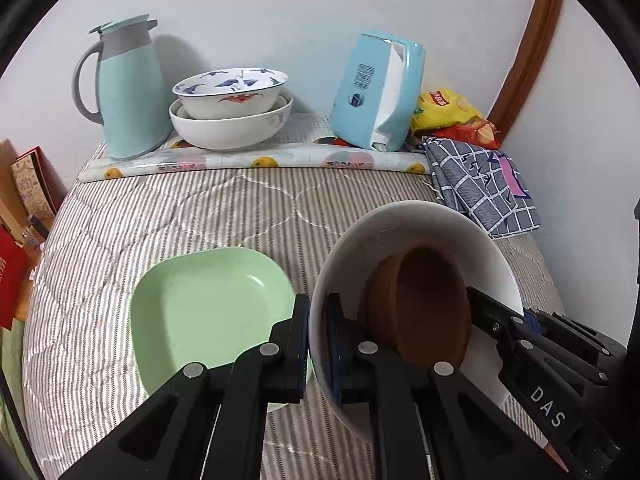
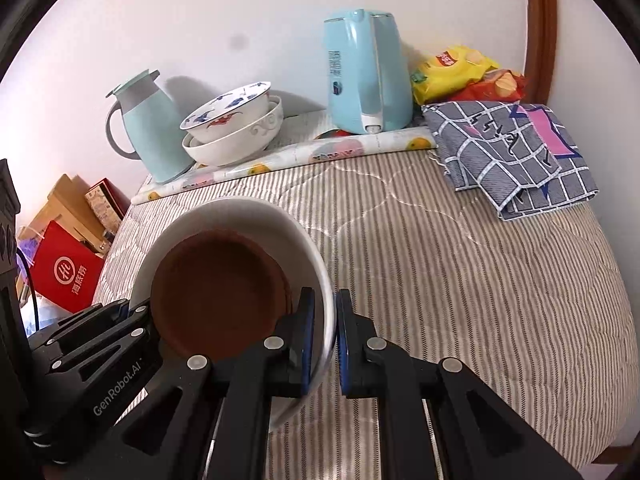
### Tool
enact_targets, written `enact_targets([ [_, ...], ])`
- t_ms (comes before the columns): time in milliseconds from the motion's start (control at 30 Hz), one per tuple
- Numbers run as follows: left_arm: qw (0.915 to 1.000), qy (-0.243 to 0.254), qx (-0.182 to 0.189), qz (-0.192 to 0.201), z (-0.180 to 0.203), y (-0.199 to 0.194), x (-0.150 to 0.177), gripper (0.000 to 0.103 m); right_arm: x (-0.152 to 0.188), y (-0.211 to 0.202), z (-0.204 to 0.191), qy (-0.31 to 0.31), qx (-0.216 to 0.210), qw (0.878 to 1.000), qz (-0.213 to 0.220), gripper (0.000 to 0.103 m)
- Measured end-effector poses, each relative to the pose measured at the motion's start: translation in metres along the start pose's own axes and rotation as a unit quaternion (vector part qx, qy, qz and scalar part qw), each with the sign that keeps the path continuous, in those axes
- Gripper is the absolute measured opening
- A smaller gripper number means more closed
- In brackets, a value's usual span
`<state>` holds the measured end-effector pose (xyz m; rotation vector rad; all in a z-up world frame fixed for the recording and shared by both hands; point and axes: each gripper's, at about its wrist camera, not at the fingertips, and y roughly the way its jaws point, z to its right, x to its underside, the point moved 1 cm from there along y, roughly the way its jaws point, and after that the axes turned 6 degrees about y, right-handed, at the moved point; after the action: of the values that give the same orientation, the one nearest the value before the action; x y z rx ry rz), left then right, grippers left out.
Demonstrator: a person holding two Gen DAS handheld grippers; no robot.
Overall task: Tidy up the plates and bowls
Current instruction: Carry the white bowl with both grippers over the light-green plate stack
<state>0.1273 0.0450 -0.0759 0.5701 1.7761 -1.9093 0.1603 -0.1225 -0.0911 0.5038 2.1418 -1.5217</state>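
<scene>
A white bowl (image 1: 412,232) with a brown bowl (image 1: 420,300) nested inside is held between both grippers above the striped table cover. My left gripper (image 1: 318,344) is shut on the white bowl's left rim. My right gripper (image 2: 324,340) is shut on the white bowl's (image 2: 240,212) right rim; the brown bowl (image 2: 216,296) sits inside. The right gripper also shows in the left wrist view (image 1: 500,320). A green square plate (image 1: 208,312) lies to the left. Two stacked bowls (image 1: 232,108), patterned in white, stand at the back.
A light blue jug (image 1: 128,92) and a blue kettle (image 1: 380,92) stand at the back wall. Snack bags (image 1: 452,116) and a checked cloth (image 1: 484,184) lie at the back right. Red boxes (image 2: 68,272) sit beyond the left edge.
</scene>
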Motion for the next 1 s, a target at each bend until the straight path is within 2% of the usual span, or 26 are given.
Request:
enact_targets([
  [1000, 0.9993, -0.033, -0.016, -0.001, -0.055, 0.0, 0.006, 0.009, 0.002, 0.025, -0.051, -0.036, -0.014, 0.999, -0.013, 0.01],
])
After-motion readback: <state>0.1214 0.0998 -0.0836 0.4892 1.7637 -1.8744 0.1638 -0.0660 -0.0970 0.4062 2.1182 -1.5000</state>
